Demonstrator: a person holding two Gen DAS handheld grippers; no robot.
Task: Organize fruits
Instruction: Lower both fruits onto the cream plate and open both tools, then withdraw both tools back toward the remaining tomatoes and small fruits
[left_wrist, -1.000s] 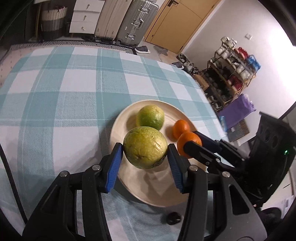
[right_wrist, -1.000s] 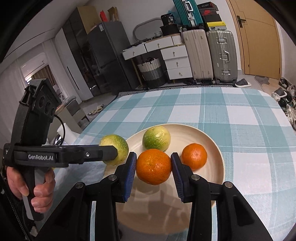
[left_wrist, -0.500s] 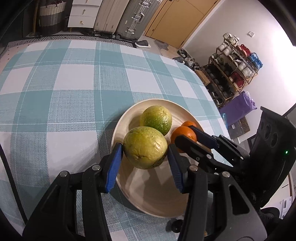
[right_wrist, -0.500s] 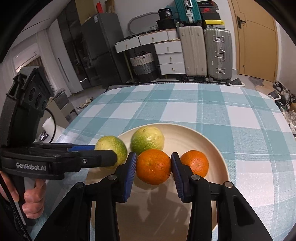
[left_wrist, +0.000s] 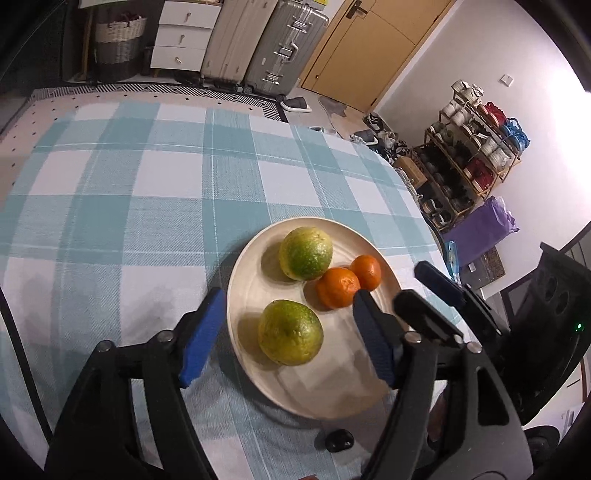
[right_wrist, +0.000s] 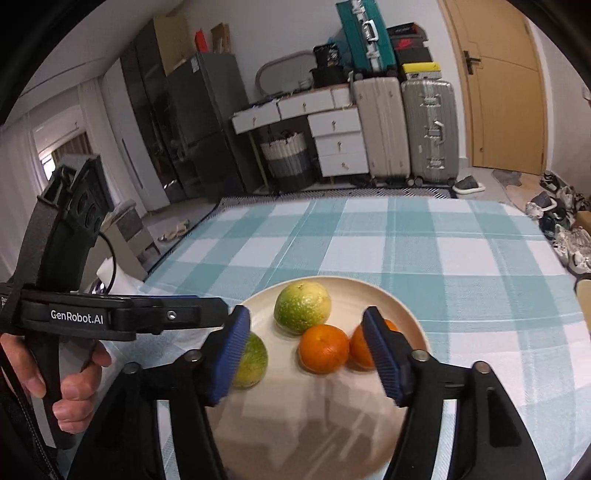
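A cream plate (left_wrist: 255, 266) (right_wrist: 369, 435) on the checked tablecloth holds two green citrus fruits and two oranges. The near green fruit (left_wrist: 290, 332) (right_wrist: 253, 360) lies between the fingers of my open left gripper (left_wrist: 284, 334), free of them. The far green fruit (left_wrist: 306, 253) (right_wrist: 302, 307) lies behind it. The near orange (left_wrist: 338, 282) (right_wrist: 324, 349) rests on the plate between the fingers of my open right gripper (right_wrist: 308, 356). The second orange (left_wrist: 366, 267) (right_wrist: 364, 350) touches it and is partly hidden by the right finger.
The blue and white checked tablecloth (left_wrist: 129, 192) covers the table. A small black object (left_wrist: 339, 440) lies by the plate's near edge. Suitcases (right_wrist: 406, 129), drawers and a shoe rack (left_wrist: 469, 158) stand beyond the table. A hand (right_wrist: 70, 380) holds the left gripper's handle.
Both grippers have opened. The green fruit left the left gripper and the orange left the right gripper; both now rest on the plate. Both grippers have pulled back a little.
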